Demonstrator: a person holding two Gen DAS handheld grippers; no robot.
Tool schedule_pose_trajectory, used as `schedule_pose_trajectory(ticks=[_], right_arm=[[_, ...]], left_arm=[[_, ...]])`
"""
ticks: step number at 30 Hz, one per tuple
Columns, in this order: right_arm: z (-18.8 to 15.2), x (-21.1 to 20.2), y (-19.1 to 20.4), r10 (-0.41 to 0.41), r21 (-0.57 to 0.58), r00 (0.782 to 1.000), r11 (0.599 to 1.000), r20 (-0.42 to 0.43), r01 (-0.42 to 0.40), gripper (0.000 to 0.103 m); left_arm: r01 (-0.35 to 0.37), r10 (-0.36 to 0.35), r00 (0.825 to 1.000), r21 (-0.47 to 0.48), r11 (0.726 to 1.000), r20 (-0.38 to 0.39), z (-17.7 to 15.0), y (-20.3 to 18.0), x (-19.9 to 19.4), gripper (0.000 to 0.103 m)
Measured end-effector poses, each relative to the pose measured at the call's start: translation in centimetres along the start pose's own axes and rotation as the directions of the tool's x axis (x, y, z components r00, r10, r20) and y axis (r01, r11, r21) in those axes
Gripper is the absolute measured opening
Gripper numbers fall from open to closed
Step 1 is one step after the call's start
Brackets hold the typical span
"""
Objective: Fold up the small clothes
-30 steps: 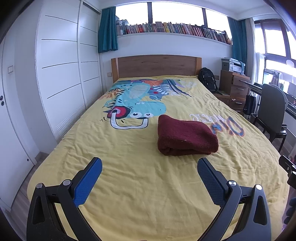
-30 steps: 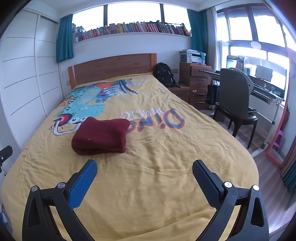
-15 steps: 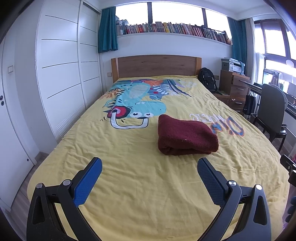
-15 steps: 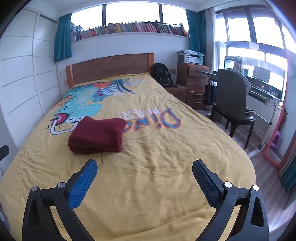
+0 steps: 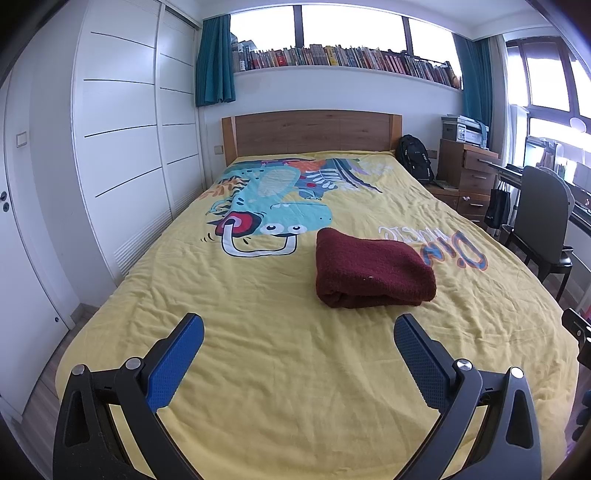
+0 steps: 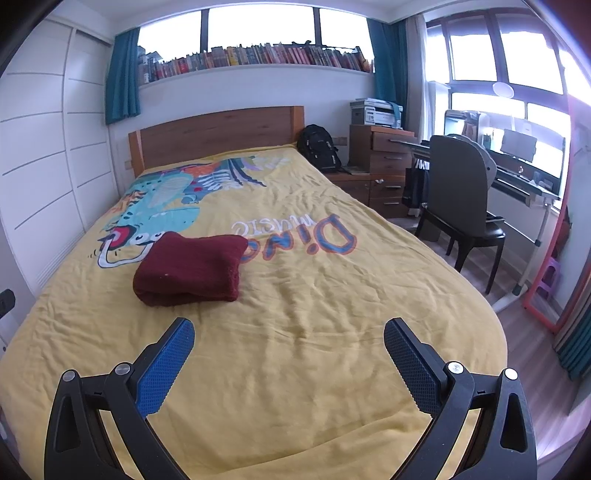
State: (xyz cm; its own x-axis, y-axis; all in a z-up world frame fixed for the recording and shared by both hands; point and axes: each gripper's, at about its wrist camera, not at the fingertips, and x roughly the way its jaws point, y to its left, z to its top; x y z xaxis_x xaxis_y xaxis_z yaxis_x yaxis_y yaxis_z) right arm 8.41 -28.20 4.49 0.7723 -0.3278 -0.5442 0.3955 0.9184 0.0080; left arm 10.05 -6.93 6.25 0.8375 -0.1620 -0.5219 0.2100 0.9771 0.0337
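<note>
A folded maroon garment [image 5: 373, 273] lies on the yellow bed cover [image 5: 258, 350]; left tool [image 5: 298, 334] and right tool [image 6: 289, 338] hover spread wide, empty, apart from it.

Daylit room, bright and even. Light enters through the high window [image 5: 351, 26] above the headboard and the side windows [image 6: 506, 55]; both are blown out to white. Soft, faint shadows on the bedspread [image 5: 280, 332]. Strong fisheye bending at edges, dark vignette in the corners. Focus sharp throughout.
</note>
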Motion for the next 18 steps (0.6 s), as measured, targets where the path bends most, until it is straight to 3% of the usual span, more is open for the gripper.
schedule_pose_trajectory(ticks=[18], right_arm=[[-0.15,-0.3,-0.34,-0.007,0.008,1.0,1.0,0.008,0.007,0.103]], left_arm=[[-0.01,0.01,1.0,-0.012,1.0,-0.005,-0.29,0.77,-0.41,0.102]])
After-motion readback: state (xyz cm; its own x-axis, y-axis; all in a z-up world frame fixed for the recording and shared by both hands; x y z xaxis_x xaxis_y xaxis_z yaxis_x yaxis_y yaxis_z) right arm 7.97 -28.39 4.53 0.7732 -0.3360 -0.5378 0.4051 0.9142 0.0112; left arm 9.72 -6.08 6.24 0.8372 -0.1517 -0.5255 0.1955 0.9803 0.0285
